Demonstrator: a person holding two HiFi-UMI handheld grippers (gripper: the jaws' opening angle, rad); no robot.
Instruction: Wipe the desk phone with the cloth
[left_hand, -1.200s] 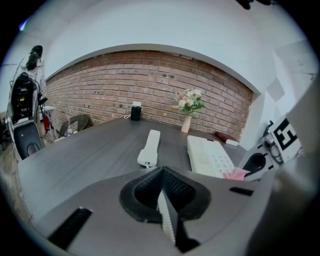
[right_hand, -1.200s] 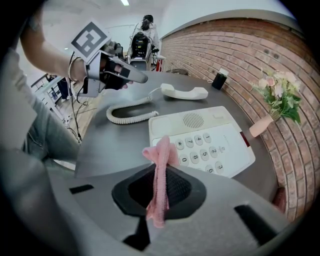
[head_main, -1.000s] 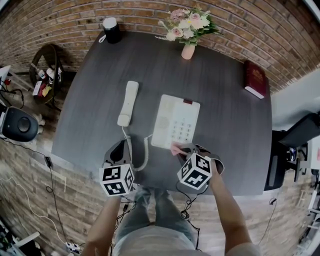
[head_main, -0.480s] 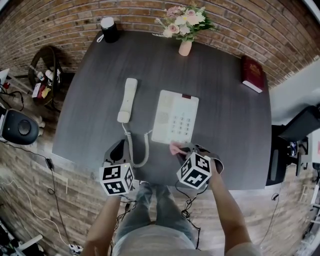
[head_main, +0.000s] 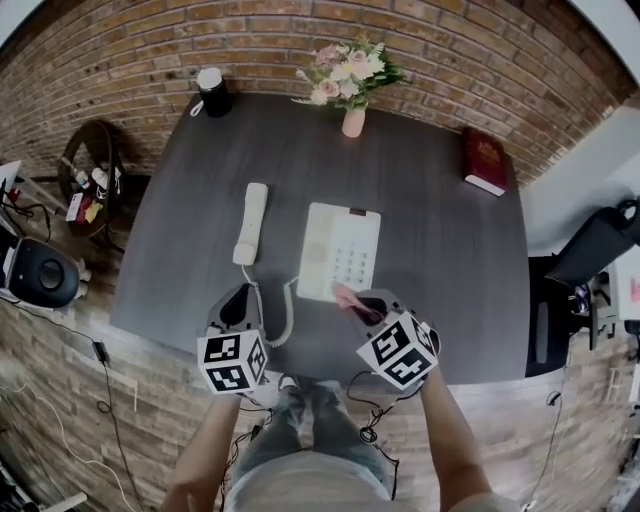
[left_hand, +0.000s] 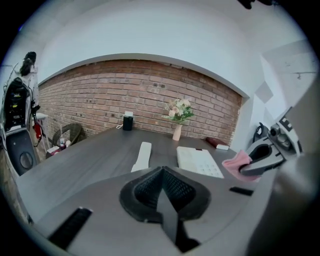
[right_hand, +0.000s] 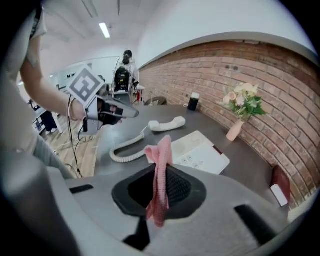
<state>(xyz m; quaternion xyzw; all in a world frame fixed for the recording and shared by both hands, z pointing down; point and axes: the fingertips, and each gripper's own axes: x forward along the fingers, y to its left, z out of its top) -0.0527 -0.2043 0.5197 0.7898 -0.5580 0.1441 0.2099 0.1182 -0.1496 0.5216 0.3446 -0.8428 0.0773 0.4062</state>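
Observation:
A white desk phone (head_main: 340, 250) lies in the middle of the dark grey desk (head_main: 440, 240). Its handset (head_main: 250, 222) is off the base and rests to the left, joined by a coiled cord (head_main: 282, 310). My right gripper (head_main: 352, 305) is shut on a pink cloth (head_main: 346, 299) just in front of the phone's near edge. In the right gripper view the cloth (right_hand: 159, 175) stands pinched between the jaws, with the phone (right_hand: 200, 151) beyond. My left gripper (head_main: 238, 305) is shut on nothing, near the front edge beside the cord. The left gripper view shows the phone (left_hand: 198, 161) and handset (left_hand: 143, 156) ahead.
A pink vase of flowers (head_main: 350, 85) and a black cup (head_main: 212, 92) stand at the desk's far edge by the brick wall. A dark red book (head_main: 484, 160) lies at the far right. A wicker basket (head_main: 90, 165) and a speaker (head_main: 45, 272) sit on the floor left.
The head camera has shifted, so the desk sits a little lower and farther left in view. Both grippers stay near the front edge; the right one with the cloth has barely moved.

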